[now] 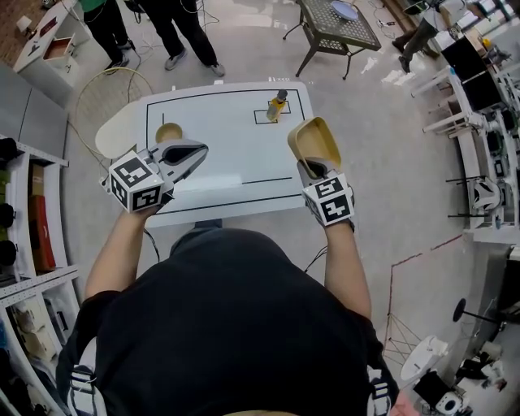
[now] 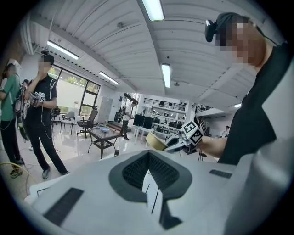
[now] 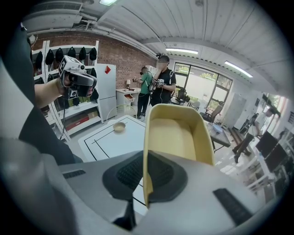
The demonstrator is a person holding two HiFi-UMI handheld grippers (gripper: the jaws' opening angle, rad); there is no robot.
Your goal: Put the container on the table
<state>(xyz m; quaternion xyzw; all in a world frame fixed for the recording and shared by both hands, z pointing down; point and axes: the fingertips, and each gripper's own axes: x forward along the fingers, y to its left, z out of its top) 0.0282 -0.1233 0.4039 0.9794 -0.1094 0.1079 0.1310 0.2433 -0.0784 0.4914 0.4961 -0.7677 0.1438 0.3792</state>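
White table [image 1: 227, 146] below, tan container [image 1: 315, 142] rim clamped in right gripper [image 1: 313, 169], left gripper [image 1: 197, 152] closed, empty

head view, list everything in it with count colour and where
table: 1, white with black lines, centre
container: 1, tan, in the right claw, over the table's right edge
bowl: 1, tan, on the table's left part
bottle: 1, yellow with dark cap, upright in a small marked box at the table's far side
metal table: 1, dark, top of view
standing people: 2, dark and green tops, top left
shelving: 1, white, left edge
left claw: 1, grey, shut, empty, over the table's left
right claw: 1, grey, shut on the container
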